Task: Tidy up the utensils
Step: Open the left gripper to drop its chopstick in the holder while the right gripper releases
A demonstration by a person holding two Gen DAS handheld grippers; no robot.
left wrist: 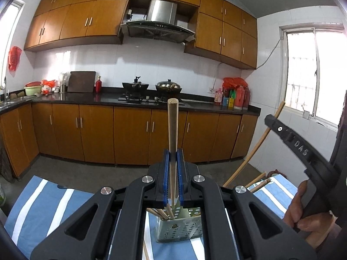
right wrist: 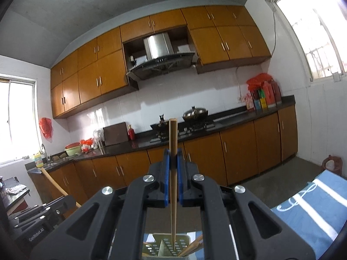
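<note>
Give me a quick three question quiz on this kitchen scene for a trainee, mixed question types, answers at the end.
1. True or false: the left claw is shut on a chopstick.
2. Multiple choice: the perforated utensil holder stands on A) the black counter, B) the blue and white striped cloth, C) the stove.
3. Fill in: the right claw is shut on a ____.

Key
1. True: the blue pads clamp the stick, which points upward.
2. B: the holder, with several chopsticks already inside, sits on the striped cloth below the left claw.
3. Chopstick, its lower tip above the holder.
</note>
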